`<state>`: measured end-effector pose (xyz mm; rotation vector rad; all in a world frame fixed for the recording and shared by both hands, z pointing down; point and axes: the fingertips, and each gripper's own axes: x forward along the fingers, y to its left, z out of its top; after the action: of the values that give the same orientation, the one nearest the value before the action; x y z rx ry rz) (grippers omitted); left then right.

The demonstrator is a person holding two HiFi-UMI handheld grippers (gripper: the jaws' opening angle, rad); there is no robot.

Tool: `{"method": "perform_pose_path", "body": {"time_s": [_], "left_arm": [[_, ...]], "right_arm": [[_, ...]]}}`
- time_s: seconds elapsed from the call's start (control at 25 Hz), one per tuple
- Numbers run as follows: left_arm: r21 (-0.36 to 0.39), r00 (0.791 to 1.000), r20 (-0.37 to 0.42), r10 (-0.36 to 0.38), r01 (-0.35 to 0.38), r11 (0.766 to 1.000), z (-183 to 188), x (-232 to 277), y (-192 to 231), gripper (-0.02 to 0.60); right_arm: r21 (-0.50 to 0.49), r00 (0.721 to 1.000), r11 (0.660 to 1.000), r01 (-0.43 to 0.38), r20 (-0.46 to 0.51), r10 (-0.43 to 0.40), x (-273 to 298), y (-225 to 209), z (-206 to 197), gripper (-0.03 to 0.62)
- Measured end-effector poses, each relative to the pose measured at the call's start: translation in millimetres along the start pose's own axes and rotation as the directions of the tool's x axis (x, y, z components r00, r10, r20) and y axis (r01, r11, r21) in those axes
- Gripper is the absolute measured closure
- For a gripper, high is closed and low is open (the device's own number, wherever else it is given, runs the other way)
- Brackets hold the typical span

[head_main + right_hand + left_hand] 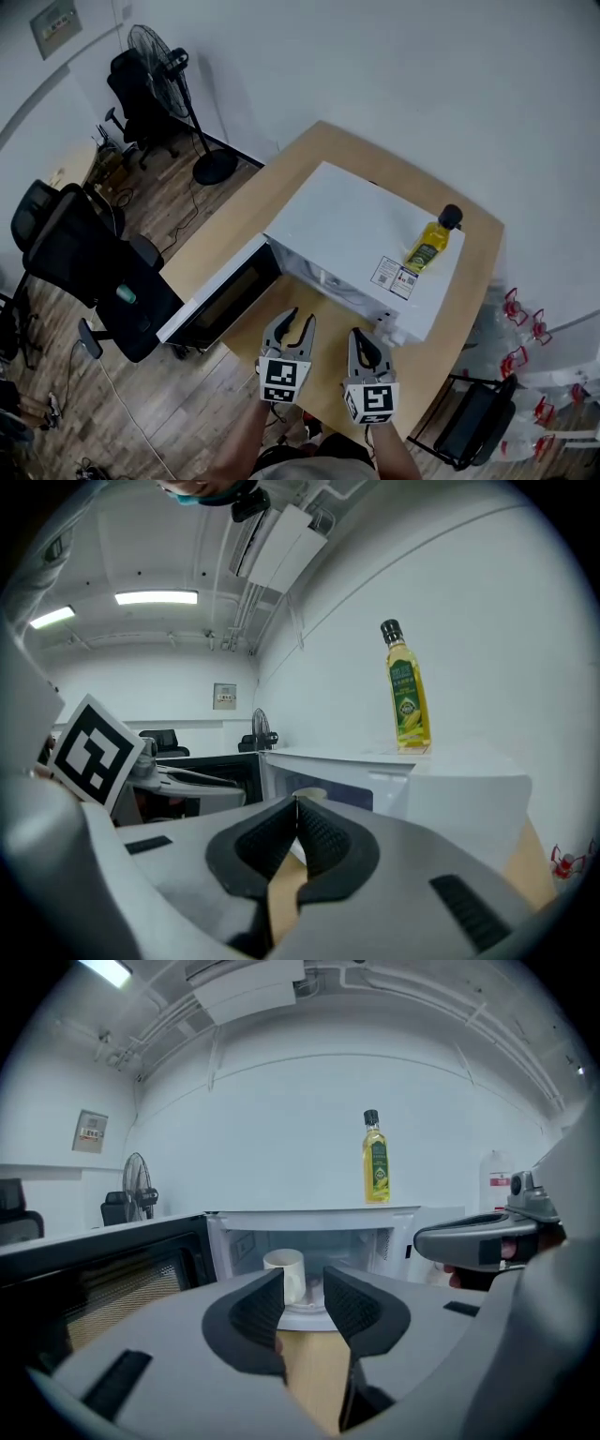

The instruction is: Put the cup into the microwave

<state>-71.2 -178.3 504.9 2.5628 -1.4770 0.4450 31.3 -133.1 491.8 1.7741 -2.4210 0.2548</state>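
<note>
A white cup [286,1274] stands upright on the glass turntable inside the white microwave [366,234]. The microwave's door [225,300] hangs wide open to the left. In the right gripper view only the cup's rim [311,794] shows above the jaws. My left gripper [298,319] hovers over the table in front of the cavity, open, with nothing between its fingers and well short of the cup. My right gripper [367,339] is beside it to the right, shut with its tips touching and empty.
A yellow oil bottle [429,242] stands on top of the microwave near its right end. The wooden table [323,328] carries the microwave. Black office chairs [94,262] and a standing fan [164,66] are on the floor to the left.
</note>
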Motion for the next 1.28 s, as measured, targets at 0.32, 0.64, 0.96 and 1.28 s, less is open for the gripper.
{"method": "perform_pose_path", "body": {"time_s": [0.32, 0.64, 0.96, 1.28], "left_arm": [[0.0, 0.999, 0.026, 0.035, -0.036, 0.999, 13.1, -63.2, -12.3, 0.485], [-0.008, 0.996, 0.055, 0.077, -0.076, 0.997, 14.4, -125.5, -23.7, 0.518], [-0.011, 0.99, 0.071, 0.12, -0.119, 0.993, 8.9, -177.7, -24.1, 0.549], [0.001, 0.988, 0.075, 0.136, -0.137, 0.991, 6.9, -210.1, -22.8, 0.557]], "right_arm": [[-0.039, 0.999, 0.999, -0.025, 0.034, 0.027, -37.9, 16.9, 23.3, 0.577], [-0.075, 0.998, 0.996, -0.04, 0.053, 0.044, -77.8, 32.6, 29.5, 0.577], [-0.096, 0.995, 0.994, -0.061, 0.07, 0.068, -109.2, 54.4, 27.8, 0.577], [-0.091, 0.994, 0.993, -0.073, 0.08, 0.08, -127.1, 69.6, 27.8, 0.577]]}}
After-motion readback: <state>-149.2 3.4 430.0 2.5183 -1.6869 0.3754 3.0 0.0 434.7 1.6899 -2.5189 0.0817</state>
